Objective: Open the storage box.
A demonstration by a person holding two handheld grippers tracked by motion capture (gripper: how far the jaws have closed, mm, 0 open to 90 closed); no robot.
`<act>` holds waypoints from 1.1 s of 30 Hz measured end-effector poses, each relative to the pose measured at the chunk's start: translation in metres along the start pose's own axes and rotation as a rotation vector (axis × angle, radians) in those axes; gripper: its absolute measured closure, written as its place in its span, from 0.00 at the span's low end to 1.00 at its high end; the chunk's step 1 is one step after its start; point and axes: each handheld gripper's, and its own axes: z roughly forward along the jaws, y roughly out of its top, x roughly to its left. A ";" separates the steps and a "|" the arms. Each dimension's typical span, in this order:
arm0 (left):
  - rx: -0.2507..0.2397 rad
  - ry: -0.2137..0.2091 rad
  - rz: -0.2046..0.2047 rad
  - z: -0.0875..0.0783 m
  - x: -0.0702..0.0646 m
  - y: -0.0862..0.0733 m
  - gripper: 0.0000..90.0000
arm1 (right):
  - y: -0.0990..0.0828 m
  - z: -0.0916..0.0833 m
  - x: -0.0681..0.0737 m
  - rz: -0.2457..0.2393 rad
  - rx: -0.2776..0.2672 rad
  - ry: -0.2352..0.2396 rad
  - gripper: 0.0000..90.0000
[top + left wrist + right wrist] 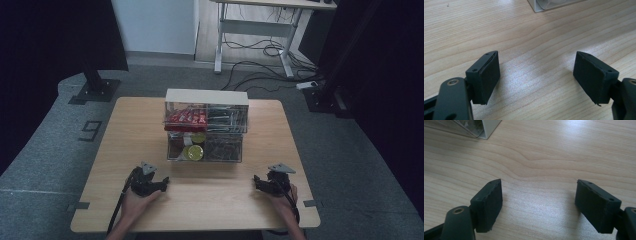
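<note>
Here, in the high view, a clear two-tier organizer (206, 131) stands mid-surface (125, 150), its long axis running side to side across the person's front. Both tongs rest on the wood nearer the person than the organizer: the left tongs (164, 181) lie toward its left front corner, the right tongs (256, 180) toward its right front corner, each well apart from it. Judged from this, the left tongs sit a little closer to the organizer, which lies ahead of them and inward. A red packet (186, 119) fills the upper tier's left half; its print is too small to read. A yellow-green round lid (194, 152) shows in the lower tier.

In the left gripper view, the left tongs (536, 75) stand spread wide over bare wood, nothing between them; the organizer's corner (544, 6) is beyond them at the top edge.

In the right gripper view, the right tongs (539, 200) are likewise spread and empty, the organizer's corner (486, 130) up and to the left.
</note>
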 end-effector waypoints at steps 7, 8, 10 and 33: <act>0.000 0.002 -0.002 0.000 0.000 0.000 0.24 | -0.001 -0.001 0.000 -0.002 -0.002 0.002 0.26; 0.000 0.001 -0.002 0.000 0.000 0.000 0.24 | -0.001 -0.002 0.000 -0.001 -0.003 0.002 0.26; 0.003 0.002 -0.008 -0.001 0.000 -0.001 0.24 | -0.002 -0.002 0.000 -0.002 -0.003 0.002 0.27; -0.106 0.002 -0.024 -0.030 0.001 0.012 0.35 | -0.006 -0.007 0.003 -0.018 -0.013 0.027 0.34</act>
